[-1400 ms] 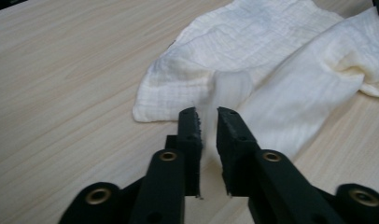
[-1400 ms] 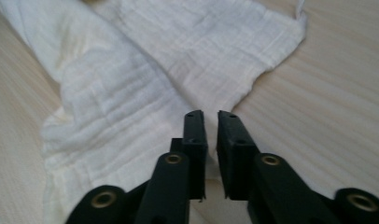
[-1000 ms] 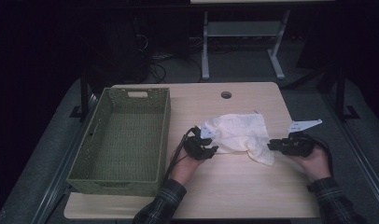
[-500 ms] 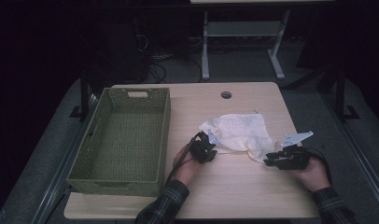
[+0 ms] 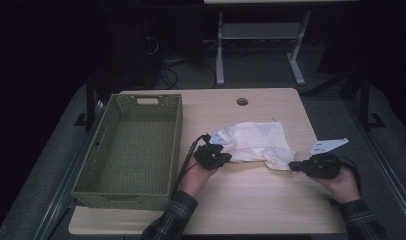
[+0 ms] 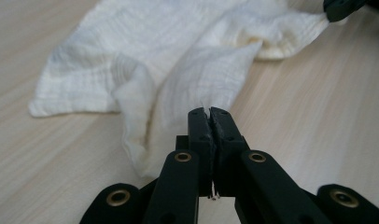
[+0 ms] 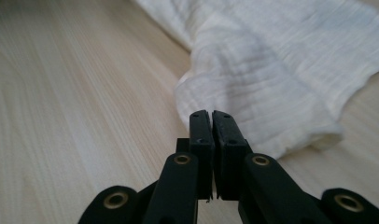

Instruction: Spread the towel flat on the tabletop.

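A crumpled white cloth [image 5: 253, 142] lies on the wooden table [image 5: 251, 200], right of the centre. At the cloth's left edge my left gripper [image 5: 226, 158] has just closed. In the left gripper view its jaws [image 6: 209, 114] are shut, with a thin fold of the cloth [image 6: 178, 60] pinched between them. My right gripper [image 5: 292, 166] has also just closed, at the cloth's lower right corner. Its jaws [image 7: 211, 116] are shut, and the cloth's edge [image 7: 281, 79] starts right at their tips. The left gripper view also shows the right gripper's tip [image 6: 339, 9] on that corner.
A long green woven basket [image 5: 176, 135] stands along the table's left side, just left of my left hand. A round cable hole [image 5: 242, 101] sits near the far edge. Bare tabletop lies in front of the cloth, and a metal stand [image 5: 256, 45] is beyond the table.
Both grippers have closed on the cloth's edges. The right hand has drawn a little toward the near edge, and the cloth's lower right corner now ends at its tip.
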Tool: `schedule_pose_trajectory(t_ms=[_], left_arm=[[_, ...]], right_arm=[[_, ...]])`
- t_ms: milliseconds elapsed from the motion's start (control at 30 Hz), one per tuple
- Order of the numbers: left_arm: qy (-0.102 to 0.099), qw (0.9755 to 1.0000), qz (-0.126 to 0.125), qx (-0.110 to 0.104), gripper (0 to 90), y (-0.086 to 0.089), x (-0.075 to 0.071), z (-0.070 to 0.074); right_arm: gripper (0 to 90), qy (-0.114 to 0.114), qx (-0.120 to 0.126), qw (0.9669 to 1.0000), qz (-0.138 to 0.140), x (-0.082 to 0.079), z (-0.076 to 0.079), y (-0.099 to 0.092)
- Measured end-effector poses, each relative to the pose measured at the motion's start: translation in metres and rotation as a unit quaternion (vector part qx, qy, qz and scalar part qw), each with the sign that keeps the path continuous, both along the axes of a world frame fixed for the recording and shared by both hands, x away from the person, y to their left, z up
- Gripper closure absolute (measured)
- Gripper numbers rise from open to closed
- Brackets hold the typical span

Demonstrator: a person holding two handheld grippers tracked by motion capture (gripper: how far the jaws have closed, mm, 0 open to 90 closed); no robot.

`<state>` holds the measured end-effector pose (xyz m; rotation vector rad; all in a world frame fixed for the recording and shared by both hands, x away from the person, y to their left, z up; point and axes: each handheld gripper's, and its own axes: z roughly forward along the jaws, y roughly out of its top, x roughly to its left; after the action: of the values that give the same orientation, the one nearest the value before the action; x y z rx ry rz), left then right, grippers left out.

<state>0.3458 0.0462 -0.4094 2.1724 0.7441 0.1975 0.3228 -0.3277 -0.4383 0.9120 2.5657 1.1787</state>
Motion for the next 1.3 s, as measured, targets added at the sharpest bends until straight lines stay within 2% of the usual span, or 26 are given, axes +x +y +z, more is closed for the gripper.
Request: schedule_pose_trajectory(t_ms=[33,133,200,333,400,567,667,833,900,1000,1100,1167,1233,1267,1300], left_arm=[[-0.002,1.0000,0.000,-0.009,88.0,0.002,-0.001,0.005],[-0.011,0.9997,0.004,-0.022,88.0,0.004,-0.004,0.015],[-0.013,0.9999,0.006,-0.005,87.9,0.003,-0.002,0.014],[0.001,0.9997,0.017,0.015,87.8,0.000,0.009,-0.002],[0.013,0.9996,0.019,0.016,87.6,-0.004,0.017,-0.012],[0.012,0.9996,0.018,0.020,87.4,-0.016,0.034,-0.026],[0.011,0.9997,0.010,0.019,87.1,-0.024,0.043,-0.033],[0.004,0.9988,0.003,0.048,84.9,-0.037,0.054,-0.048],[-0.004,0.9989,0.006,0.047,80.2,-0.040,0.057,-0.053],[-0.012,0.9989,0.009,0.046,70.1,-0.040,0.057,-0.048],[-0.021,0.9993,0.015,0.028,64.3,-0.034,0.050,-0.033],[-0.026,0.9993,0.017,0.020,63.4,-0.029,0.043,-0.022],[-0.024,0.9994,0.019,0.018,63.4,-0.023,0.036,-0.014],[-0.024,0.9994,0.017,0.019,63.8,-0.020,0.032,-0.011],[-0.022,0.9994,0.017,0.021,64.7,-0.017,0.027,-0.009]], right_arm=[[87.2,-0.012,0.005,0.9999,0.002,0.000,0.003,-0.003],[87.3,-0.020,0.025,0.9995,-0.004,-0.003,0.011,-0.011],[87.3,-0.021,0.025,0.9995,-0.006,-0.002,0.012,-0.013],[87.2,-0.011,0.004,0.9999,-0.008,0.002,0.004,-0.010],[87.2,-0.006,-0.010,0.9999,-0.012,0.005,0.000,-0.010],[87.2,0.012,-0.024,0.9991,-0.033,0.012,-0.009,-0.014],[87.1,0.018,-0.028,0.9988,-0.035,0.015,-0.013,-0.016],[86.7,0.022,-0.040,0.9983,-0.036,0.016,-0.017,-0.015],[86.7,0.024,-0.048,0.9979,-0.036,0.017,-0.018,-0.014],[86.5,0.024,-0.057,0.9975,-0.034,0.017,-0.021,-0.012],[86.0,0.021,-0.056,0.9976,-0.034,0.016,-0.020,-0.013],[83.9,0.019,-0.048,0.9981,-0.034,0.016,-0.019,-0.015],[82.1,0.021,-0.038,0.9986,-0.032,0.015,-0.018,-0.017],[81.1,0.014,-0.033,0.9990,-0.027,0.016,-0.018,-0.018],[80.4,0.020,-0.026,0.9989,-0.032,0.014,-0.016,-0.019]])
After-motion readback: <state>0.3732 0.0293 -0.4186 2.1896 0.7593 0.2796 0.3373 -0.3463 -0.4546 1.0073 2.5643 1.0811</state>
